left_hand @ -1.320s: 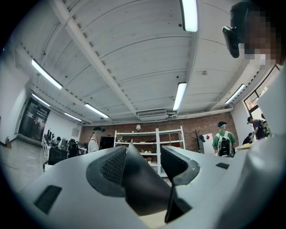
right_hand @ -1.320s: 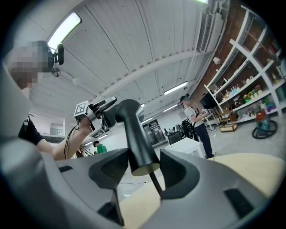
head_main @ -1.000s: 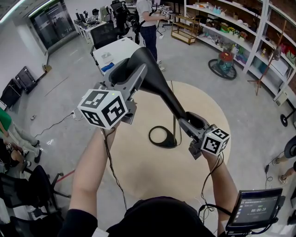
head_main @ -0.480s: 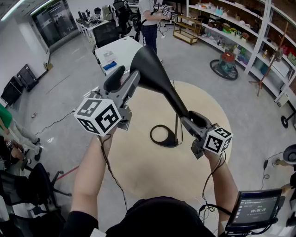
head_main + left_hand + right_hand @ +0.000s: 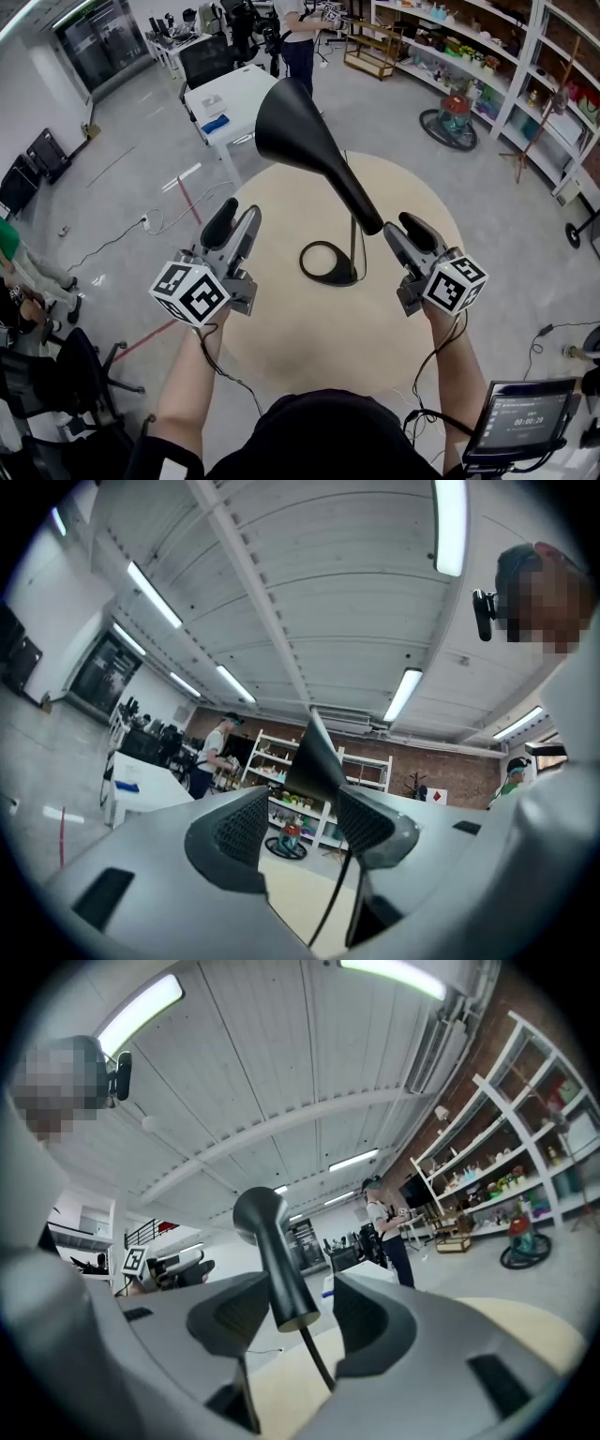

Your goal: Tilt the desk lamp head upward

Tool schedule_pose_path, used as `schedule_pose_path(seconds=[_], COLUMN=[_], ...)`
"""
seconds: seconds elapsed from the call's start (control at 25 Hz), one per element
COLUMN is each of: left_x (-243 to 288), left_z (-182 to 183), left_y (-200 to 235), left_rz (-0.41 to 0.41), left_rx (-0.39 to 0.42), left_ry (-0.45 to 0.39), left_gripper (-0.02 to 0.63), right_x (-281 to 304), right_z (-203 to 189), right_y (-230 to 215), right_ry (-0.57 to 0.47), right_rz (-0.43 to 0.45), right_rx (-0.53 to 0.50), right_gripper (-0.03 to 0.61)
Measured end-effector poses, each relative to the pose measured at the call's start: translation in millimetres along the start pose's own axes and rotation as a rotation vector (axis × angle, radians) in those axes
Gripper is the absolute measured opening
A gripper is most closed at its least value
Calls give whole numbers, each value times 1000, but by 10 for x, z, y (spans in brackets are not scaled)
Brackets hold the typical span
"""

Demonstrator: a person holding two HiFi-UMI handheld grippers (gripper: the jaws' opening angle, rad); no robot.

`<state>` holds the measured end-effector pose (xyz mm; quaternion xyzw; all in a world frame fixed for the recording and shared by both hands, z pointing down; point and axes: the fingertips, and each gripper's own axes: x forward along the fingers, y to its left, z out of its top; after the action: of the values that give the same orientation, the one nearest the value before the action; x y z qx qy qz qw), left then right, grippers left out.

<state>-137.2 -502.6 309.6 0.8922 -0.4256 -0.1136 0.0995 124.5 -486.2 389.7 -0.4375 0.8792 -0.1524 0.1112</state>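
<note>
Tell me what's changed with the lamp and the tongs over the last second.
Both have pulled back: the left tongs came away from the wide end of the lamp head, moving down and left; the right tongs backed off its narrow end. Both stand open, touching nothing. The lamp head keeps its tilt, its base on the table.

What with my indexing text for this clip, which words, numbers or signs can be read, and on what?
Nothing reads clearly.
Screen: text lines and digits, too small to read.
Cubes on left gripper and right gripper: square patterns, no letters.
Wall sign: red diamond, no words.
</note>
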Motion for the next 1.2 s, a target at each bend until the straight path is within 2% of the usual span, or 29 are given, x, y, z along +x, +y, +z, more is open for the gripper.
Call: schedule_pose_path(seconds=[0.24,0.36,0.4,0.44,0.56,0.6,0.76,0.88,1.04,1.2], left_x=[-447,-685,-759,-835,-1091,-1173,-1394,-1439,-1492,-1457], left_z=[-1342,-1785,-1883,-1965,-2160,-2210,-2349,-2327,-2238,-2375], left_y=[-316,-474,-508,-535,-577,-570,-499,-572,-581,-712], left_rz=[-3,10,13,17,36,44,59,28,1,-7], left_rx=[-176,-230,-243,-252,-256,-253,-248,-244,-259,-305], left_ry=[222,310,328,343,390,404,433,432,435,459], left_gripper=[235,235,235,235,235,235,235,235,235,235], right_x=[-322,-486,-529,-572,-752,-809,-861,-885,-784,-841], right_z=[-155,-329,-401,-472,-667,-736,-1115,-1370,-1533,-1506], right_y=[173,323,363,398,493,523,719,971,1249,1278], right_ry=[18,42,55,69,110,126,204,254,267,282], right_rz=[-49,-47,-41,-35,-38,-41,-14,11,12,6], right_rx=[2,17,18,20,49,60,70,88,125,99], right_gripper=[215,215,202,135,13,3,3,3,3,3])
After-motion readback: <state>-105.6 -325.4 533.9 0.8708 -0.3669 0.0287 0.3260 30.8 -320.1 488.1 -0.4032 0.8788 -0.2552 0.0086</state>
